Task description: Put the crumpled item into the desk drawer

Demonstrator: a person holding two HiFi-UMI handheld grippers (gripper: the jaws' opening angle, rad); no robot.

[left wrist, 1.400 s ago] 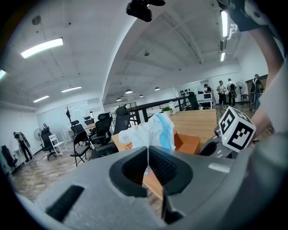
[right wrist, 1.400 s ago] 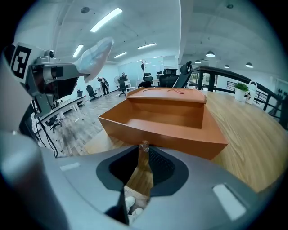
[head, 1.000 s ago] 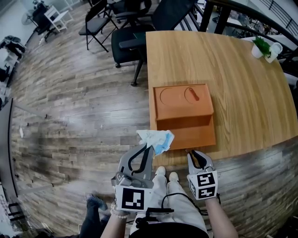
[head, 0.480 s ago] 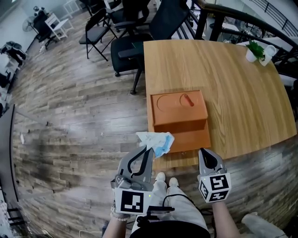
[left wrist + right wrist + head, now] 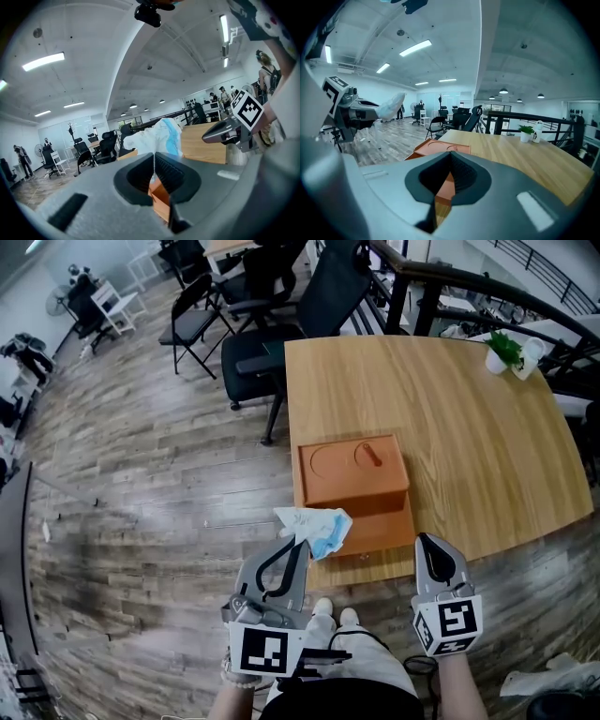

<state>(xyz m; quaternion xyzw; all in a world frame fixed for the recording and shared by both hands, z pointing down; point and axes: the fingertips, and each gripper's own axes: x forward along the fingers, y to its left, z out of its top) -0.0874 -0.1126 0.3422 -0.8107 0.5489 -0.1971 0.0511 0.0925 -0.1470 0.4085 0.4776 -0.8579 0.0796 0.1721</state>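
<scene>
A crumpled white and blue paper item (image 5: 316, 525) hangs at the tip of my left gripper (image 5: 302, 535), whose jaws are shut on it, just off the desk's near left corner. The left gripper view shows the crumpled item (image 5: 157, 137) bulging above the closed jaws. An orange desk organiser (image 5: 353, 471) sits on the wooden desk (image 5: 469, 418), its drawer (image 5: 380, 532) pulled out toward me. My right gripper (image 5: 431, 549) is shut and empty, hovering at the desk's front edge right of the drawer. In the right gripper view the organiser (image 5: 440, 148) lies ahead.
Black office chairs (image 5: 281, 324) stand beyond the desk's far left side. A small potted plant (image 5: 502, 351) and a white cup (image 5: 531, 352) sit at the desk's far right corner. Wooden plank floor (image 5: 141, 484) spreads to the left.
The view has drawn back from the desk. My right gripper has shifted right and away from the drawer front. The left gripper still holds the crumpled item in the same place.
</scene>
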